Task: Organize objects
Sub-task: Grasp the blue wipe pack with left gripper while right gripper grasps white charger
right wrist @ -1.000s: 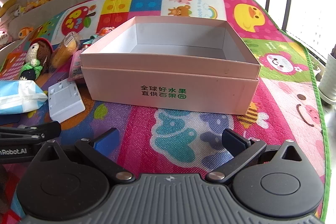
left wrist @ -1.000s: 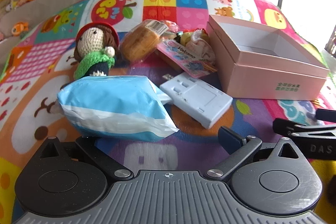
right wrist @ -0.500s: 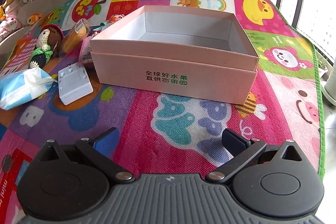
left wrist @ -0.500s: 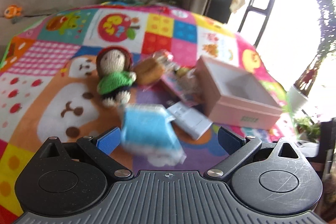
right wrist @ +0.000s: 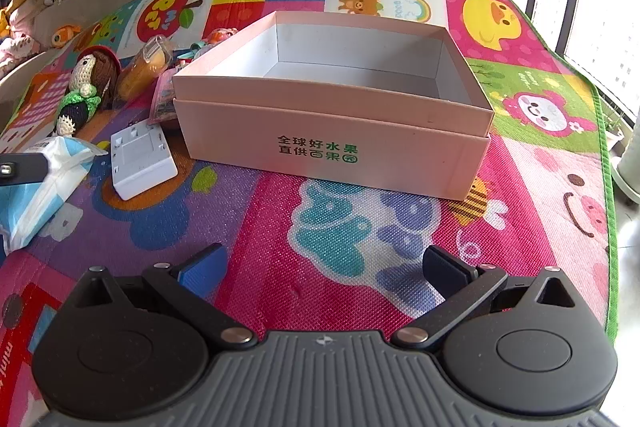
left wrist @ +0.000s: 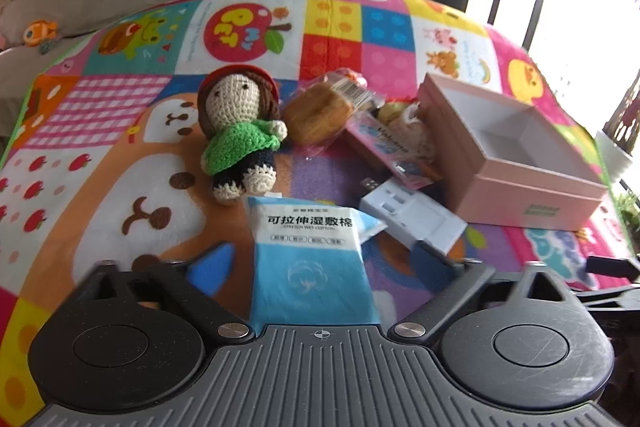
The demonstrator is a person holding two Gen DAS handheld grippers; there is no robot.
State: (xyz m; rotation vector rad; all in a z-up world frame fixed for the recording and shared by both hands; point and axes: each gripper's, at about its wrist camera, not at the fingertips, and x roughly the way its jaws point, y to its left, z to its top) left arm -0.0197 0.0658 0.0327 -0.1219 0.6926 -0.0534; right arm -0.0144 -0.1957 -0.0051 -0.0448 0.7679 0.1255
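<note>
since earlier, wipes pack point(left wrist: 310, 259) turned lengthwise between my left tongs point(left wrist: 320, 263), now closing; centre pads, squeeze gently. right tongs point(right wrist: 324, 267) open, empty.

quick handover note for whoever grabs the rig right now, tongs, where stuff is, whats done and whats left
Left tongs: closing around the blue wet-wipe pack; pads not yet pressing it.
Right tongs: open, empty, above the play mat in front of the pink box.
Pink box: empty.
Beside the box on the mat: crochet doll, wrapped bun, pink card packet, white plastic holder.
Done: nothing boxed.
Left: grip the pack, box it, then probably the rest.
</note>
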